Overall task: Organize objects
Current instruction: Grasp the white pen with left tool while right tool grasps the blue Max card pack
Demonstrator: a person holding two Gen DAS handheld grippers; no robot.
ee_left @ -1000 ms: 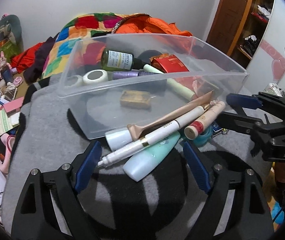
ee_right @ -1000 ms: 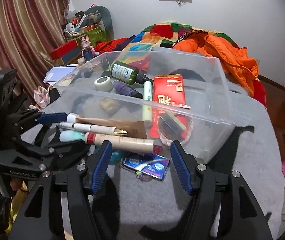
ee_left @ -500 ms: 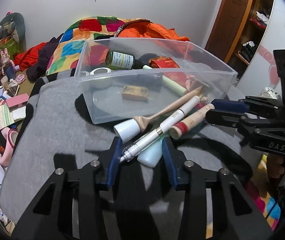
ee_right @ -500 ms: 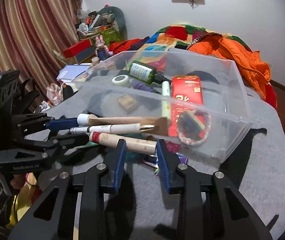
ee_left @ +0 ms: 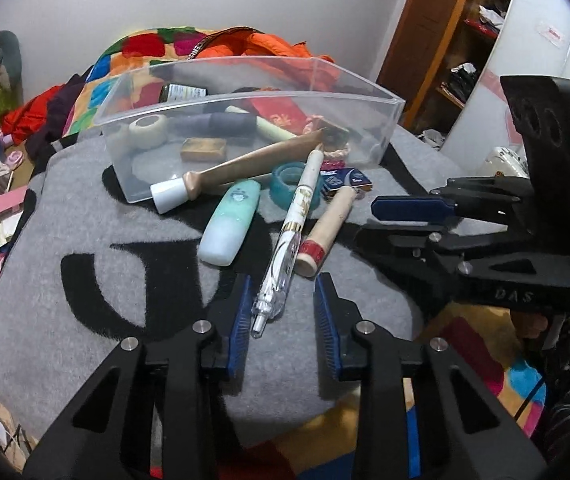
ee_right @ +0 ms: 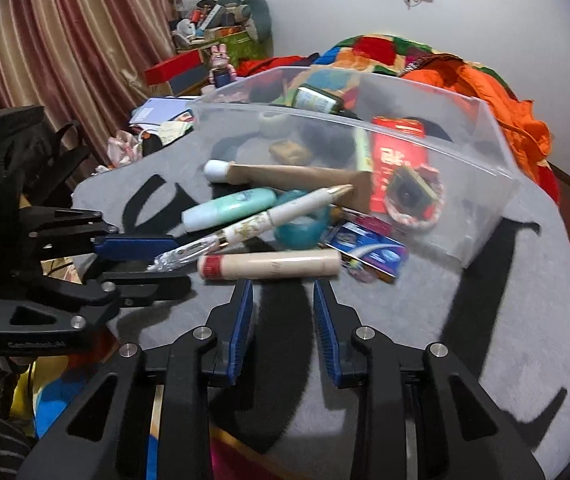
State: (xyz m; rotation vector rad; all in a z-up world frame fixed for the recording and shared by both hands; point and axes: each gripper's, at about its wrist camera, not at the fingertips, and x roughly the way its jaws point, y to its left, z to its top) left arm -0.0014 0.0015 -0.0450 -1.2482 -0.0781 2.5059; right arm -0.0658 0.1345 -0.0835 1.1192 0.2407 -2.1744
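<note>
A clear plastic bin (ee_left: 369,98) sits on a grey blanket with black markings (ee_left: 97,248), which covers the surface below. In front of the bin lies a loose cluster: a beige tube with a white cap (ee_left: 241,170) leaning against the bin's near wall, a mint-green bottle (ee_left: 231,222), a teal ring-shaped tape roll (ee_left: 285,182), a white pen with a clear tip (ee_left: 289,240), a cream tube with a red band (ee_left: 327,228) and a blue packet (ee_left: 345,180). Inside the bin are a white tape roll (ee_left: 147,130), a small tan block (ee_left: 203,149), a dark green bottle (ee_right: 317,99), a red packet (ee_right: 397,156) and a braided ring (ee_right: 415,200). The left gripper (ee_left: 283,312) has just been closing; its blue-padded fingers (ee_left: 241,316) stand narrowly apart on either side of the pen's clear tip, not pressing it. The right gripper (ee_right: 281,308) has also just narrowed; its fingers (ee_right: 241,312) are slightly parted and hold nothing, set just short of the cream tube, which lies crosswise ahead of them.
</note>
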